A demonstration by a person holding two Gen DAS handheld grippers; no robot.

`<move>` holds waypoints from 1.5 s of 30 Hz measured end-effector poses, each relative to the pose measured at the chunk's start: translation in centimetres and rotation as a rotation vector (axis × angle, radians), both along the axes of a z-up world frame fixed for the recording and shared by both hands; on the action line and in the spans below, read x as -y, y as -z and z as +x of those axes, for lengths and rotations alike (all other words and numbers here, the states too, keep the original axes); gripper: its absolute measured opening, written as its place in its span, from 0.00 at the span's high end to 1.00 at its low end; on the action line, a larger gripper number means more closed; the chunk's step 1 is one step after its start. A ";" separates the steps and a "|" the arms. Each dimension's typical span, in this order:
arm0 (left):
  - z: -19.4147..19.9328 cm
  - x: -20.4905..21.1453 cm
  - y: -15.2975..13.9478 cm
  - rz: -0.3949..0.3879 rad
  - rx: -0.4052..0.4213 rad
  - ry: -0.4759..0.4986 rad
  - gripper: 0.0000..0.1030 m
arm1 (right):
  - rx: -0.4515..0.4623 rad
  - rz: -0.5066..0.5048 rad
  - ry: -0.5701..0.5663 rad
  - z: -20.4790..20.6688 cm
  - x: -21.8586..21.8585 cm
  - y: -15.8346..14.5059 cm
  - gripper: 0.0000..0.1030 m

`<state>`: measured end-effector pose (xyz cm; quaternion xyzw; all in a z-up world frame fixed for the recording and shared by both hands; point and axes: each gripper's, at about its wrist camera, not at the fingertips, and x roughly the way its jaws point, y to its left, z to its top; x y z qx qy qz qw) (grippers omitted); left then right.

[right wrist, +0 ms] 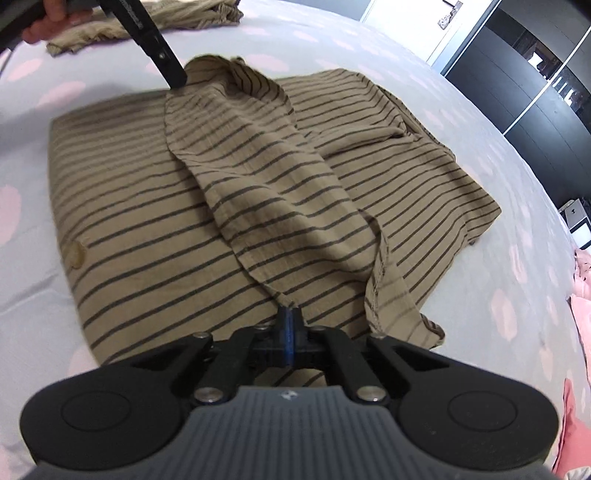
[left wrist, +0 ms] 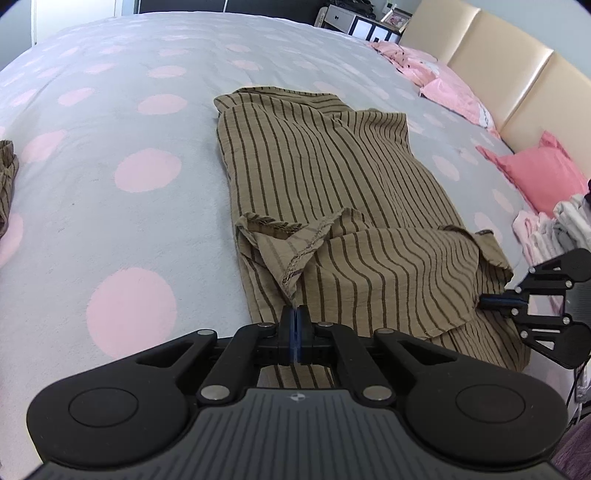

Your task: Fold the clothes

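A tan striped garment (left wrist: 332,192) is spread on the bed (left wrist: 110,147), toward the headboard side and reaching the bed's near edge in the left wrist view. The bed cover is grey with pink dots.

Left claw (left wrist: 295,314): fingers pressed together, pinching a raised fold of the garment with an exposed stitched hem. In the right wrist view the same claw (right wrist: 179,81) is seen entering from the upper left, its tip touching a lifted corner of the fabric; a hand (right wrist: 48,18) is seen behind it, at the frame's top left edge.

Right claw (right wrist: 290,317): fingers pressed together, pinching the near end of a folded-over flap that lies diagonally across the flat body of the garment. In the left wrist view this claw (left wrist: 487,301) is seen at the garment's right edge, closed on cloth.

A small pale stain or patch (right wrist: 75,254) is noted on the flat part of the garment, near its left edge in the right wrist view.

A second striped garment (right wrist: 155,18) lies crumpled farther off on the bed. Pink pillows (left wrist: 458,92) and a pink cushion (left wrist: 539,177) lie along the headboard (left wrist: 491,44). A pile of pale clothes (left wrist: 554,225) lies by the cushion, at the bed edge.

No containers are seen in either view.
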<state>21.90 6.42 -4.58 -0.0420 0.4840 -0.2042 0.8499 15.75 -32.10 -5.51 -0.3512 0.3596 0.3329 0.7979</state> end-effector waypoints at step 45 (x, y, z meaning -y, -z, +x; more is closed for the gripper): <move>-20.3 9.4 7.0 0.949 0.588 0.659 0.57 | 0.324 -0.302 -0.118 -14.3 1.7 4.3 0.53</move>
